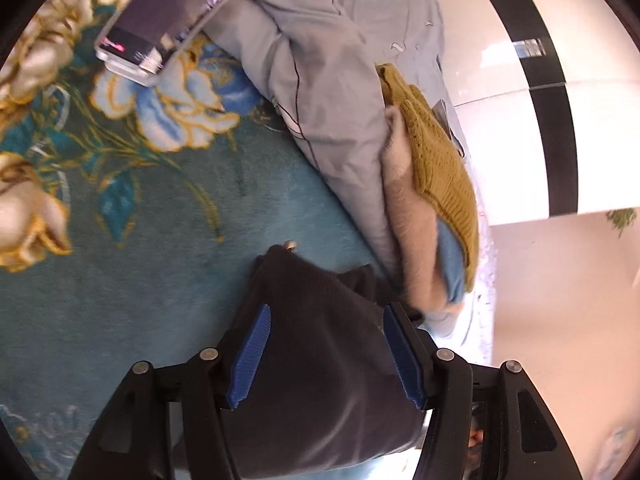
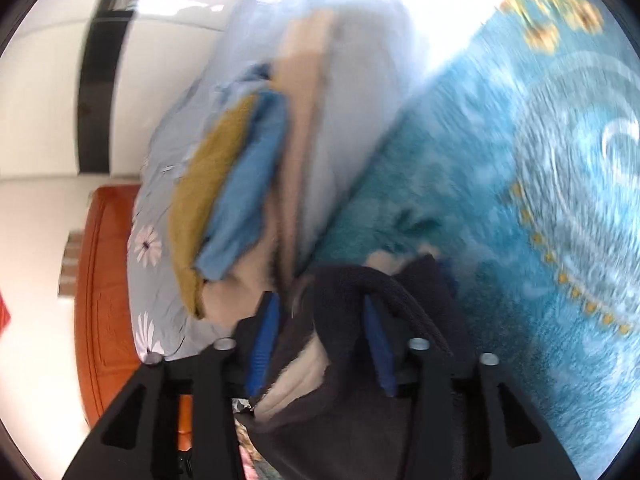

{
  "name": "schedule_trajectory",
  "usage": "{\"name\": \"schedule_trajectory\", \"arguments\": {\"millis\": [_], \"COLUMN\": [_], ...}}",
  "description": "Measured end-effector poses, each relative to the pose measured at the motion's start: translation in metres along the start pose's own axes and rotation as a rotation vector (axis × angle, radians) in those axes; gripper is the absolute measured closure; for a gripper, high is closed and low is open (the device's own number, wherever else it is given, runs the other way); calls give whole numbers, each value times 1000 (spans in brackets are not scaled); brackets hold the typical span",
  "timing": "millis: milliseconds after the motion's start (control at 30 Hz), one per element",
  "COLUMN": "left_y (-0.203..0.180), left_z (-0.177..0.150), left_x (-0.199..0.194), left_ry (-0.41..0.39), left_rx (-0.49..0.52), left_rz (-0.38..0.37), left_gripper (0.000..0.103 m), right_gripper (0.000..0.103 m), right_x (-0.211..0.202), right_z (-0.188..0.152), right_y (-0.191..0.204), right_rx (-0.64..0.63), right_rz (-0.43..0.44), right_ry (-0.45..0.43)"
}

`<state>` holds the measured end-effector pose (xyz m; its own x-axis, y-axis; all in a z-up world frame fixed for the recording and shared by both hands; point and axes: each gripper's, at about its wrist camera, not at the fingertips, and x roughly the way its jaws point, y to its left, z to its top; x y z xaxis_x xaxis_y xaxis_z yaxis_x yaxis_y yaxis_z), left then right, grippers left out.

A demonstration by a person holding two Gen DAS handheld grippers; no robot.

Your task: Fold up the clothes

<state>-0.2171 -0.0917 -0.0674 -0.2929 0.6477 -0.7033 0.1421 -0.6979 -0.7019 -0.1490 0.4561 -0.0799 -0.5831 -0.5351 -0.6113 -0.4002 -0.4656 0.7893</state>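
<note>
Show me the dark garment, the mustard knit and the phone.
dark garment point(image 1: 320, 360), left wrist view, on its middle.
mustard knit point(image 1: 440, 160), left wrist view, on its ribbed face.
phone point(image 1: 160, 28), left wrist view, on its screen.

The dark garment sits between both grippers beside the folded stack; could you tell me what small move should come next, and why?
Probably draw both grippers back. The dark garment lies on the teal blanket by the stack; the left gripper and right gripper look open around it.

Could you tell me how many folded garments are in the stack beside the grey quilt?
3 show: a mustard knit outermost, a blue garment under it, and a beige garment against the grey quilt. More may be hidden between them.
</note>
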Motion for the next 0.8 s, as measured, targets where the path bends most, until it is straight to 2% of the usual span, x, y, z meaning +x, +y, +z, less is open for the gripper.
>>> {"name": "schedule_trajectory", "arguments": {"millis": [67, 167, 267, 367, 467, 567, 767, 800], "left_y": [12, 41, 73, 94, 107, 106, 98, 97], "left_z": [-15, -46, -82, -110, -134, -146, -145, -143], "left_x": [-8, -17, -21, -21, -17, -6, 20, 23], "left_ry": [-12, -17, -17, -15, 6, 27, 51, 43], "left_rx": [-1, -65, -191, -291, -361, -373, -379, -382], "left_rz": [29, 53, 28, -6, -20, -5, -34, -40], "left_gripper": [40, 39, 39, 39, 39, 39, 39, 39], "right_gripper": [45, 44, 44, 44, 43, 43, 42, 39], "right_x": [-15, -45, -67, -85, -93, -85, -52, -48], "right_z": [-1, -17, -41, -70, -97, -115, -117, -117], "right_y": [7, -3, -26, -65, -103, -121, -119, -119], "right_rx": [-58, -95, -81, -14, 82, 165, 250, 265], "right_rz": [4, -9, -66, -104, -81, -32, 89, 99], "right_ry": [-20, -31, -40, -36, -22, -13, -23, -37]}}
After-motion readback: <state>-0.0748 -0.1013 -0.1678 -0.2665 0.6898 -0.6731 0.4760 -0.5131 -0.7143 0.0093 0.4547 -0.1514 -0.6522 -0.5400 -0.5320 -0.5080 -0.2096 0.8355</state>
